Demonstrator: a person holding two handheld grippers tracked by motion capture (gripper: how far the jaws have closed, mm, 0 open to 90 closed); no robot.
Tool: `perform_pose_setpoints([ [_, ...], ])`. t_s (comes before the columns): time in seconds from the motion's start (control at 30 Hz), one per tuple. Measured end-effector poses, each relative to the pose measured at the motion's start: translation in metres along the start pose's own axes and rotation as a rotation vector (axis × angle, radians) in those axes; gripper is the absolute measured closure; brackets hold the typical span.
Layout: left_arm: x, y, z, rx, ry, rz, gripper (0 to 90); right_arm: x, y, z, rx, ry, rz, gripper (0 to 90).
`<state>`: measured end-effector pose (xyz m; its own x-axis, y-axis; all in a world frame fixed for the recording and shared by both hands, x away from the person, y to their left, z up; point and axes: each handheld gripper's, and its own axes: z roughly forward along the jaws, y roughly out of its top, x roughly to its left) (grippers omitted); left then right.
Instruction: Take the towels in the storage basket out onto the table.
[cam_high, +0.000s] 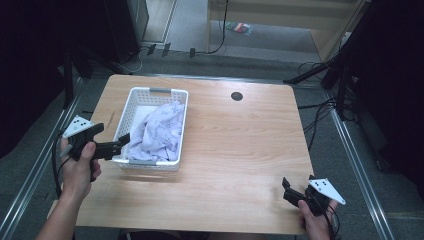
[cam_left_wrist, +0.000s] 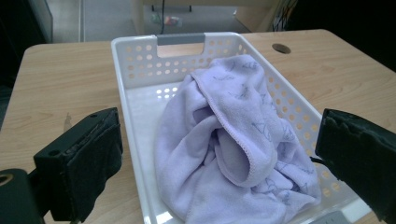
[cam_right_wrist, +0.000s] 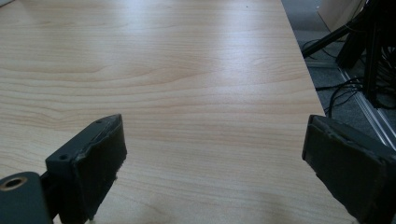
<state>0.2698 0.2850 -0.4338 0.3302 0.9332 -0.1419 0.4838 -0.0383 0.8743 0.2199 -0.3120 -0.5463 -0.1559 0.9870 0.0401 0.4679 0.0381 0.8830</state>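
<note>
A white perforated plastic basket (cam_high: 131, 102) stands on the left half of the wooden table and holds a crumpled lilac towel (cam_high: 157, 132). My left gripper (cam_high: 121, 143) is open at the basket's near left corner, its jaws spread wide. In the left gripper view the towel (cam_left_wrist: 233, 154) lies heaped in the basket (cam_left_wrist: 140, 126) between and beyond the two jaws, neither touching it. My right gripper (cam_high: 287, 189) is open and empty over the near right part of the table, far from the basket. In the right gripper view bare wood (cam_right_wrist: 187, 93) lies between its spread jaws.
A round cable hole (cam_high: 237, 96) sits in the tabletop near the far edge. The table's right edge (cam_right_wrist: 308, 84) runs close beside the right gripper, with cables and a stand on the floor beyond. Metal rails flank the table on both sides.
</note>
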Motion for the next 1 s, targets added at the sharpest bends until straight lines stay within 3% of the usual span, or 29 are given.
perform_pose_setpoints([
  [0.23,-0.009,0.007,0.016,0.052,-0.017,0.020,1.6,0.000,0.000,0.000,0.000,0.000,0.000,6.5],
  [0.3,-0.012,0.010,0.020,0.069,-0.003,0.026,1.6,0.000,0.000,0.000,0.001,0.000,0.002,6.5],
  [0.7,-0.015,0.016,0.044,0.151,-0.020,0.008,0.0,0.000,0.000,0.000,0.000,0.001,0.000,6.5],
  [1.0,-0.025,0.024,0.066,0.255,-0.034,0.053,0.0,0.000,0.000,0.000,0.001,0.001,0.000,6.5],
])
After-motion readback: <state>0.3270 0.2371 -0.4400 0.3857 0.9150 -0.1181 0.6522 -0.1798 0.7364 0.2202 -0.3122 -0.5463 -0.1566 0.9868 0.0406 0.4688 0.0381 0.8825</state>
